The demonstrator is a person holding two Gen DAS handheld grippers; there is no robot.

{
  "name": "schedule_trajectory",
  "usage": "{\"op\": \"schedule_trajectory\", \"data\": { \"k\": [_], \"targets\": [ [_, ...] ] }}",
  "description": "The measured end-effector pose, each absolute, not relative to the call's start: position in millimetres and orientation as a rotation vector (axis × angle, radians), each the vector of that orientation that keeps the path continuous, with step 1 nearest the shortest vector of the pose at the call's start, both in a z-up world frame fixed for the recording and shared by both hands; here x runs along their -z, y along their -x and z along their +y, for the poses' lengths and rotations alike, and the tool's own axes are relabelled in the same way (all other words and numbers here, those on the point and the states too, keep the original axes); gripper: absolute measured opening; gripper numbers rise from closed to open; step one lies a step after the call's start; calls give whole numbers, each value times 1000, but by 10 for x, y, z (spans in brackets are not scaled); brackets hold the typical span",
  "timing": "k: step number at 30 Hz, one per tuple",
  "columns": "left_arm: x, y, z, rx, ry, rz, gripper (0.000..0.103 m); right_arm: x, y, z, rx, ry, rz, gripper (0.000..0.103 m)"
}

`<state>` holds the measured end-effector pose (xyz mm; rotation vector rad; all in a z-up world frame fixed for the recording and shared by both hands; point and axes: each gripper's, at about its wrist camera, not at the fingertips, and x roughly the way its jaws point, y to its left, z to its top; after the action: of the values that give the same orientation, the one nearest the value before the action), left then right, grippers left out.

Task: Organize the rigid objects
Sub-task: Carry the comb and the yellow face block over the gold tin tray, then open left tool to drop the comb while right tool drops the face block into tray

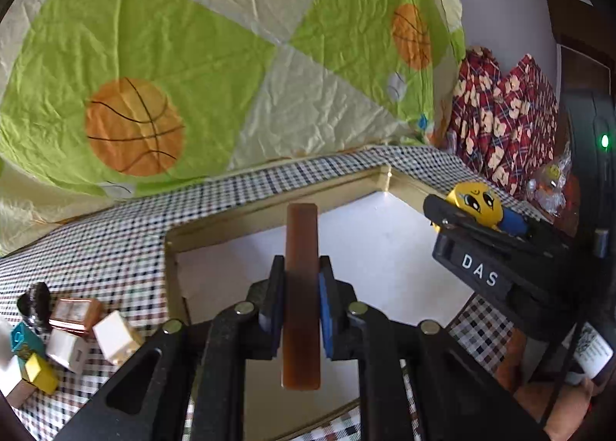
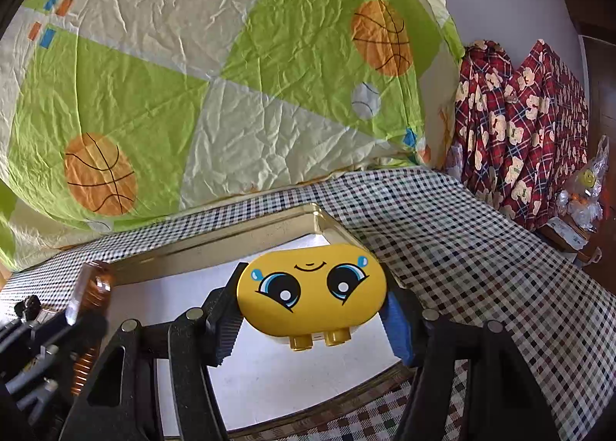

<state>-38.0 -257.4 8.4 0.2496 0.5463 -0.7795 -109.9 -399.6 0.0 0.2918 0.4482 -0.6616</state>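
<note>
Over checkered cloth (image 1: 115, 233) and gold-rimmed tray (image 1: 269, 202), left claw (image 1: 301, 300) pinches a flat brown slab (image 1: 301, 287), right claw (image 2: 312, 314) a rounded yellow face brick (image 2: 311, 292).

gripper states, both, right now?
Left gripper: closed on a brown block.
Right gripper: closed on a yellow face toy.

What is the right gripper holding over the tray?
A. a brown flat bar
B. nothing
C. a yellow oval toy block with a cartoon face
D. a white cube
C: in the right wrist view, the right gripper is shut on the yellow oval toy block with a cartoon face, held above the gold-rimmed tray with a white floor.
</note>
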Motion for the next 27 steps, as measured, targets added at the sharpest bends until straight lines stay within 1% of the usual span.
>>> {"op": "schedule_trajectory", "data": {
  "k": [7, 19, 20, 23, 24, 25, 26, 27],
  "targets": [
    [38, 368, -2715, 782, -292, 567, 14, 127, 989, -4147, 653, -368, 546, 65],
    [95, 312, -2741, 781, -301, 602, 14, 143, 973, -4160, 654, -384, 556, 65],
    [97, 302, -2740, 780, -300, 606, 14, 137, 978, -4160, 653, -384, 552, 66],
    [92, 286, -2725, 778, -291, 608, 16, 106, 1028, -4143, 652, -389, 512, 73],
    [84, 289, -2711, 776, -287, 601, 25, 92, 1053, -4134, 656, -390, 492, 74],
    [74, 294, -2693, 770, -283, 590, 50, 63, 1103, -4110, 663, -389, 455, 75],
    [60, 309, -2670, 756, -278, 574, 67, 42, 1135, -4092, 671, -385, 425, 80],
    [41, 327, -2638, 740, -270, 553, 93, 17, 1170, -4069, 684, -378, 392, 84]
  ]
}}
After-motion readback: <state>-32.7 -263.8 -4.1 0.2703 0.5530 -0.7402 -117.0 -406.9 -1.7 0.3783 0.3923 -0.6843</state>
